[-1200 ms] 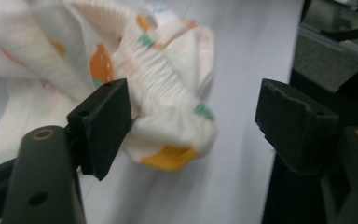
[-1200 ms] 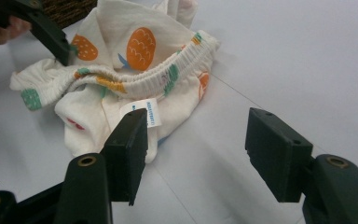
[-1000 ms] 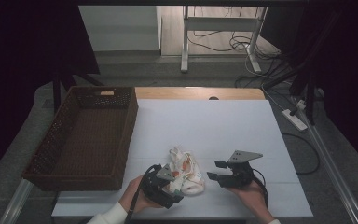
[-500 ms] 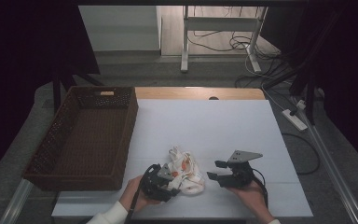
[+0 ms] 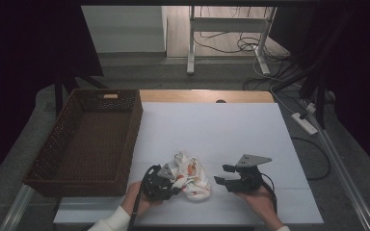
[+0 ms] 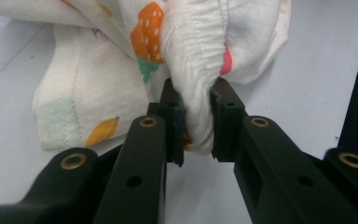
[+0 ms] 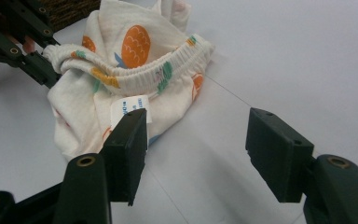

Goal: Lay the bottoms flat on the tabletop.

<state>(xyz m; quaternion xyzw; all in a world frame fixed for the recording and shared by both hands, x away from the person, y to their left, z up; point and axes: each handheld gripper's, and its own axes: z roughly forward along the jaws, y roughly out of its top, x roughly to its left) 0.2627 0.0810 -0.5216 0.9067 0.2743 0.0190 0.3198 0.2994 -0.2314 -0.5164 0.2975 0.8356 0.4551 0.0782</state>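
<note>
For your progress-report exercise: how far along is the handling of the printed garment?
Done: left gripper has clamped the white fruit-print garment by its elastic edge. In hand: open right gripper faces the garment. Left: garment lies on the white table, outside the brown wicker basket.

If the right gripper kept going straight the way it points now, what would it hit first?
Probably the fruit-print garment. The open right gripper has bare white table between its jaws, and the garment's labelled edge lies just ahead by one jaw; depth is unclear.

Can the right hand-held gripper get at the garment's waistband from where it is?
Probably yes. The right hand-held gripper is open and faces the garment across bare table. The left hand-held gripper pinches the far end only.
</note>
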